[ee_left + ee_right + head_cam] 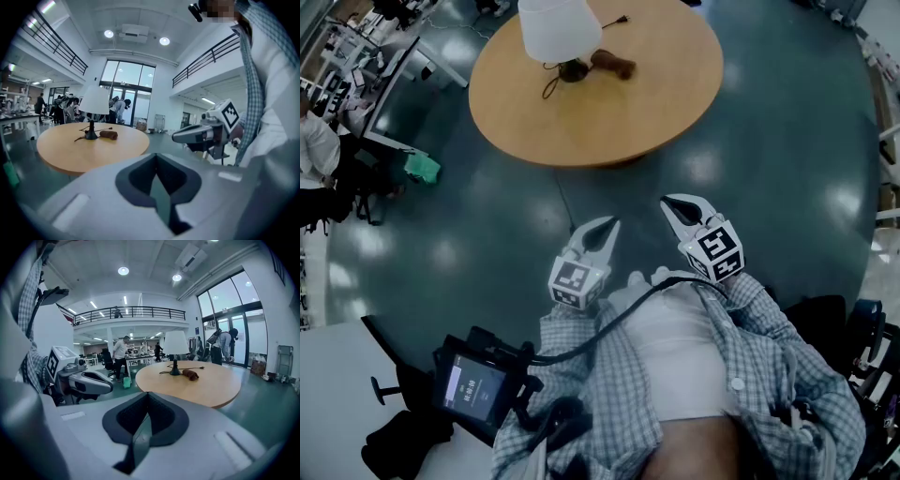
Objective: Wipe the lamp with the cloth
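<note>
Left gripper (607,225): jaws are pressing together, with nothing between them. Right gripper (671,204): jaws are likewise meeting, gripping nothing. Both are hanging side by side, apart from each other, just ahead of the person's checked shirt (769,347), with tips pointing toward the table and slightly down. A black cable (623,314) is running across the shirt front between the two marker cubes.

Under the grippers the dark green floor (741,159) is showing glare spots from the ceiling lights. Beyond it the round wooden table (609,122) is standing well apart from both grippers.

The lamp (558,28) is standing upright on the far part of the table, with a white shade and a dark base, its cord (551,86) looping beside the base. The cloth (614,64) (brown, looking rolled up) is lying on the table just beside the lamp base; I cannot tell whether they are touching.

Other people are standing at desks in the background.
</note>
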A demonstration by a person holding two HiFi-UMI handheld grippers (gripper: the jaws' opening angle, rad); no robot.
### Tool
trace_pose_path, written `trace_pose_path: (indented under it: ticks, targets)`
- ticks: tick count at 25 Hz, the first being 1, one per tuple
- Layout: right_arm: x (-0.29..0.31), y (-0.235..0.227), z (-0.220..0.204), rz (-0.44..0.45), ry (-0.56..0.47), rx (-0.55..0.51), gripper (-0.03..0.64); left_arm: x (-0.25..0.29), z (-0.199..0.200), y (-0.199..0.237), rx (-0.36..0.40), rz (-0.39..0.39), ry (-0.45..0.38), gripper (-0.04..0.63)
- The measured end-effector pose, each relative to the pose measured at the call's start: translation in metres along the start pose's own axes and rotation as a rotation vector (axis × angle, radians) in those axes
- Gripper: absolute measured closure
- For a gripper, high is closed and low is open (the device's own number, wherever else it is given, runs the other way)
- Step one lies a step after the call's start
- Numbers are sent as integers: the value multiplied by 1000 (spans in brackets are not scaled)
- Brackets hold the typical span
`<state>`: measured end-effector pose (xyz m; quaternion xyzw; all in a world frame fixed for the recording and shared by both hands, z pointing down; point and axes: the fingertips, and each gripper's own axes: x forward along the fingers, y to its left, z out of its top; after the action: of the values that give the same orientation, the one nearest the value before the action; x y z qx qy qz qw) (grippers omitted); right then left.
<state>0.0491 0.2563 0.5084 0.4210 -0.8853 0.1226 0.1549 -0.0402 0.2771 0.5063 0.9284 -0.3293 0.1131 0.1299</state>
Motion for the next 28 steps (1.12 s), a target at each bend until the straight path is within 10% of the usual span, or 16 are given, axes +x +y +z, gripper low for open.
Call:
trace_pose_path:
  ticks: [28]
  targets:
    - [-33, -55, 1, -26, -45, 51, 614, 44, 13, -14, 85, 36, -14, 591]
